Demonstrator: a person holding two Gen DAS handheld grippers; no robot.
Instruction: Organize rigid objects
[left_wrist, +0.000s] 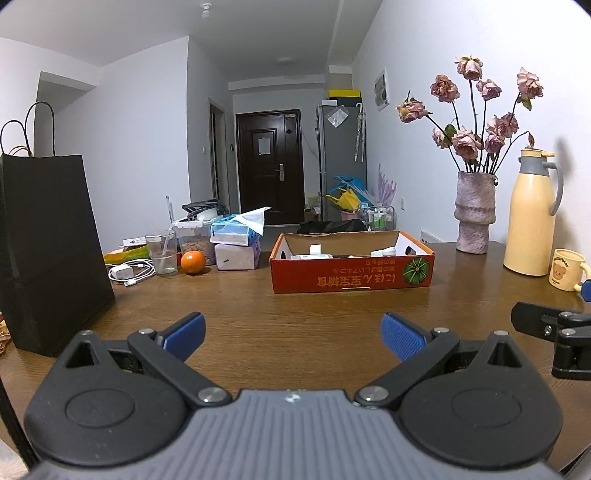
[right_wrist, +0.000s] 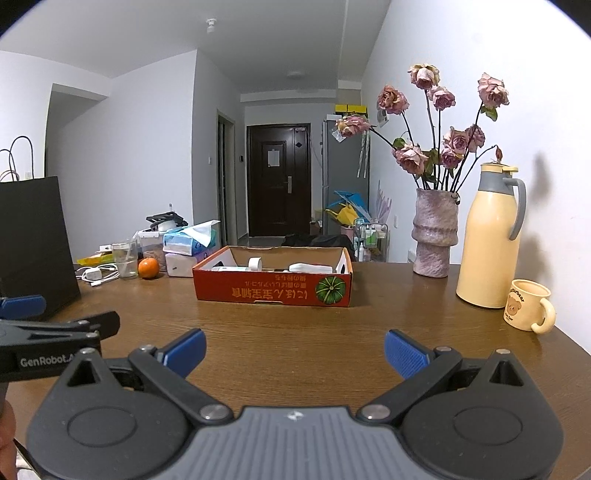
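Note:
A red cardboard box (left_wrist: 351, 275) (right_wrist: 273, 288) sits on the wooden table, holding several white items, among them a tape roll (right_wrist: 255, 263) and a white bottle (left_wrist: 384, 252). My left gripper (left_wrist: 293, 334) is open and empty, low over the table in front of the box. My right gripper (right_wrist: 295, 352) is open and empty, beside the left one. The right gripper's body shows at the right edge of the left wrist view (left_wrist: 554, 332). The left gripper's body shows at the left edge of the right wrist view (right_wrist: 55, 332).
A black paper bag (left_wrist: 48, 251) stands at the left. Behind it lie a charger with cable (left_wrist: 127, 273), a glass (left_wrist: 161, 253), an orange (left_wrist: 192, 262) and tissue packs (left_wrist: 236, 236). A vase of dried roses (left_wrist: 474, 214), a yellow thermos (left_wrist: 530, 218) and a bear mug (right_wrist: 528, 310) stand at the right.

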